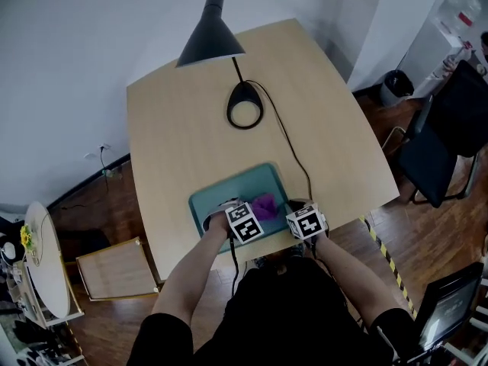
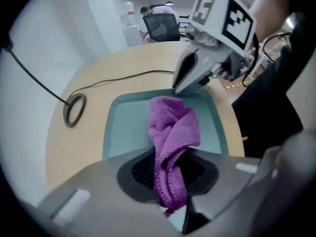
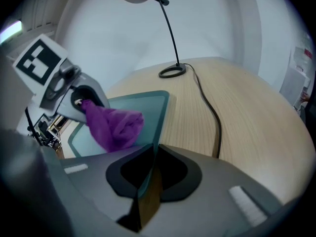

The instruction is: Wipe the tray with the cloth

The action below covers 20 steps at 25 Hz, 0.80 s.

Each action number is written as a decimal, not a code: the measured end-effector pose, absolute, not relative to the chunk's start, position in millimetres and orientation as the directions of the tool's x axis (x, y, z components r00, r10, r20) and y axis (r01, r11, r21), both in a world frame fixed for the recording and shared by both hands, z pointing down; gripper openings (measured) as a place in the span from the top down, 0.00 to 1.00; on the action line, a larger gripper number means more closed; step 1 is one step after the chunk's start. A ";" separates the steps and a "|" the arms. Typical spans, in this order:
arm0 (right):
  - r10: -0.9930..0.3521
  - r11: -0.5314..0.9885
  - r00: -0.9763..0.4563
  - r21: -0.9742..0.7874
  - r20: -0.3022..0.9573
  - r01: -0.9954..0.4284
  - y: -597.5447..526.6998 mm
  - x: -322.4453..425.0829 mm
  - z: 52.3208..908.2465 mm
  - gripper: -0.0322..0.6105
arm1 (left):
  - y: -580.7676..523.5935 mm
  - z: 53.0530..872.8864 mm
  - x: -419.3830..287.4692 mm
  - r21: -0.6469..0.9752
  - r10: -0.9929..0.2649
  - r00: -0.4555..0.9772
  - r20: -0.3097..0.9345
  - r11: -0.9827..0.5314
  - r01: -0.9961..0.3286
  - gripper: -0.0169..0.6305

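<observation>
1. One purple cloth (image 2: 173,132), a soft looped terry weave bunched into folds, hangs from the left gripper (image 3: 79,101). Its fingers (image 2: 143,169) pinch the cloth's upper part, and the loose end droops over the tray's middle.
2. One tray (image 2: 128,127) lies flat on the desk (image 1: 175,120), near the edge closest to the person. It is teal, smooth, and rectangular with rounded corners and a low raised rim.
3. The right gripper (image 3: 149,172) sits at the tray's right side. Its fingers (image 3: 177,174) are closed on the thin rim, which runs between them.
4. There are two grippers in all, each carrying a cube with black and white square markers.
5. One black lamp (image 1: 212,33) stands farther back on the desk. It has a cone shade, a thin stem and an open ring base (image 1: 245,105).
6. Its single dark cable (image 1: 293,147) curves from the base down the desk and passes just beside the tray's right side, close to the right gripper.
7. The desk is pale wood with a fine grain and rounded corners.
8. A dark chair (image 1: 450,136) stands on the wooden floor to the right, well apart from the desk.
</observation>
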State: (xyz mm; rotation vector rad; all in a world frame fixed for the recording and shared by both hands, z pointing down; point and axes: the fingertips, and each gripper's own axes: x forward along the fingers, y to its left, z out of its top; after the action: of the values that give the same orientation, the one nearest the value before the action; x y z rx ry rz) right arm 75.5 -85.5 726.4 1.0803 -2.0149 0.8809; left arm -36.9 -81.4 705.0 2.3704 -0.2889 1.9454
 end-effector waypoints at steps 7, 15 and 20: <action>-0.417 0.438 -0.464 -0.274 0.782 -0.856 -80.2 69.0 720.9 0.90 | -176.3 697.7 -36.3 -0.189 -0.251 0.136 0.958 -0.915 -0.357 0.82; -0.408 0.441 -0.468 -0.280 0.784 -0.853 -80.3 72.5 721.4 0.89 | -157.5 704.0 4.9 -0.143 -0.198 0.177 0.964 -0.948 -0.284 0.82; -0.389 0.434 -0.463 -0.285 0.796 -0.855 -76.5 79.7 730.8 0.90 | -92.1 706.5 30.1 -0.058 -0.117 0.243 0.963 -0.969 -0.239 0.82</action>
State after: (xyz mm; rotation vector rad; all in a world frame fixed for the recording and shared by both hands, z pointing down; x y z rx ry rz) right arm 79.7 -76.5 730.8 1.0436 -2.0379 0.9205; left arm 30.1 -92.1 706.5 2.3953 -0.3445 1.8416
